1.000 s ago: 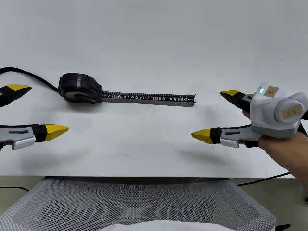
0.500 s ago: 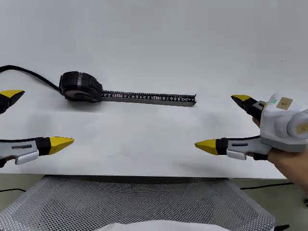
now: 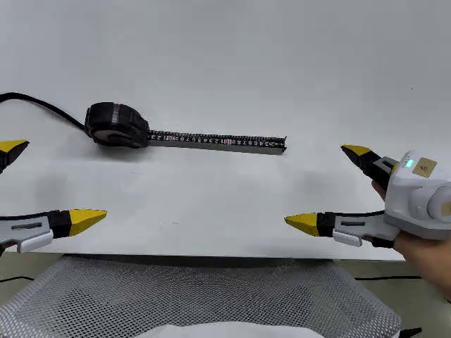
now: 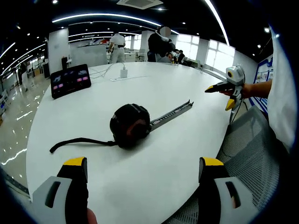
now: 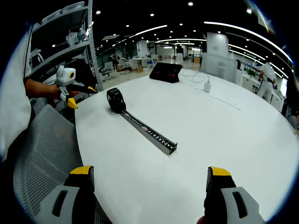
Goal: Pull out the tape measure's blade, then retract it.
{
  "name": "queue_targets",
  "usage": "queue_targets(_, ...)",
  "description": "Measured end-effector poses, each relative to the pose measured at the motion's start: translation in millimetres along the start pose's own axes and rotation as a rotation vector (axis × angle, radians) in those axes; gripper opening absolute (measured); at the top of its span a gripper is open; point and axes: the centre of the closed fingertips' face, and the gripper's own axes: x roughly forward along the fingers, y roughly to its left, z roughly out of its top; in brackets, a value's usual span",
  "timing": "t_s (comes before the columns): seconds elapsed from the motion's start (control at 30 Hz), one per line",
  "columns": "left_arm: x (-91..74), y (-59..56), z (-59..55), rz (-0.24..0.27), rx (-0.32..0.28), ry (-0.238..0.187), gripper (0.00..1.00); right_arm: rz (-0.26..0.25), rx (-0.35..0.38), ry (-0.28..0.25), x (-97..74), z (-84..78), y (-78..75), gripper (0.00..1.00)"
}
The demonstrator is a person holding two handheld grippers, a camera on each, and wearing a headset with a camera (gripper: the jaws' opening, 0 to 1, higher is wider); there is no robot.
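Note:
A black tape measure [image 3: 116, 126] lies on the white table [image 3: 232, 63], its blade [image 3: 217, 140] pulled out to the right and lying flat. A black wrist strap [image 3: 39, 105] trails from the case to the left. My left gripper [image 3: 53, 182] is open near the front left table edge, apart from the case [image 4: 130, 125]. At the front right my right gripper [image 3: 328, 186] stands open, off to the right of the blade's end hook [image 5: 169, 148]. Nothing is between either pair of jaws.
A grey mesh chair [image 3: 211, 296] sits just below the table's front edge. Far across the table lie a dark tablet [image 5: 165, 72] and a white charger with a cable [image 5: 208, 87]. People stand in the room behind.
Both grippers have drawn back toward the front edge of the table and slightly lower in the view. The tape measure and its blade stay where they were.

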Motion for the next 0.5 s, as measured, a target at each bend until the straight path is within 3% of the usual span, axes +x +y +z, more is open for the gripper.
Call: queue_targets(0.5, 2.0, -1.6, 2.4, -0.013, -0.007, -0.001, 0.96, 0.008, 0.010, 0.020, -1.0, -8.0, 3.3, 0.99)
